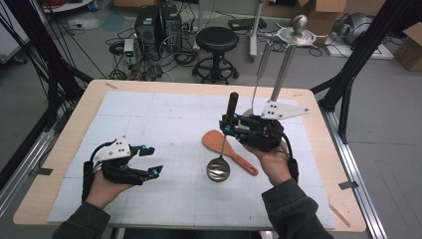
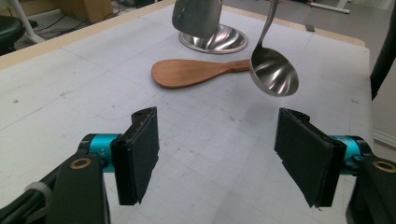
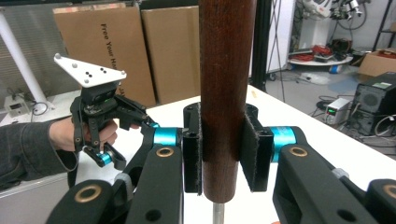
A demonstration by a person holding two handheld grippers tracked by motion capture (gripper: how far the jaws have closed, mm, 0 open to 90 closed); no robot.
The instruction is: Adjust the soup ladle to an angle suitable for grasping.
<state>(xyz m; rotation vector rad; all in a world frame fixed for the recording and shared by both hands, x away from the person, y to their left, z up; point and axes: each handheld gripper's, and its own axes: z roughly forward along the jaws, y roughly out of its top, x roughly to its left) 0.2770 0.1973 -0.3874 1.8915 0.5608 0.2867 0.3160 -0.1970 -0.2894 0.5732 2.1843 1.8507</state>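
1. The right gripper [image 1: 230, 128], right of centre in the high view, clamps the dark wooden handle [image 3: 226, 93] of a ladle.
2. The ladle's bowl [image 1: 218, 169] hangs at lower centre, above the table [image 1: 64, 144].
3. A wooden spatula [image 1: 230, 149] lies just beside it.
4. The left gripper [image 1: 152, 159], lower left, has its jaws apart and empty.

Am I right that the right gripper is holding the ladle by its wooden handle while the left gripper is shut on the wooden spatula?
Not quite: the left gripper is open with nothing between its pads, as the left gripper view shows. The wooden spatula lies on the table. The right gripper does hold the ladle.
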